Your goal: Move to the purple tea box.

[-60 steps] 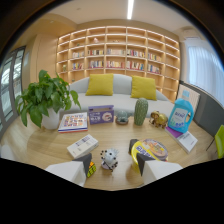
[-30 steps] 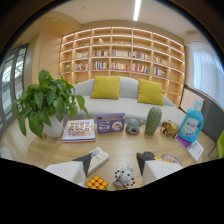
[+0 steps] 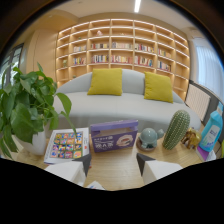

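tea box purple, standing at frame center, just ahead of gripper. fingers spread apart, released, nothing btwn them, box not touched. plant at left edge in white pot, colorful booklet leaning left of box. round teal thing, cactus right of box, blue bottle at far right. sofa w/ yellow cushions and bookshelf in upper bg.

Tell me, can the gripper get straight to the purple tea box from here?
Probably yes. The tea box stands just ahead of the open gripper, with bare table between; the booklet and the cactus sit off to the sides.
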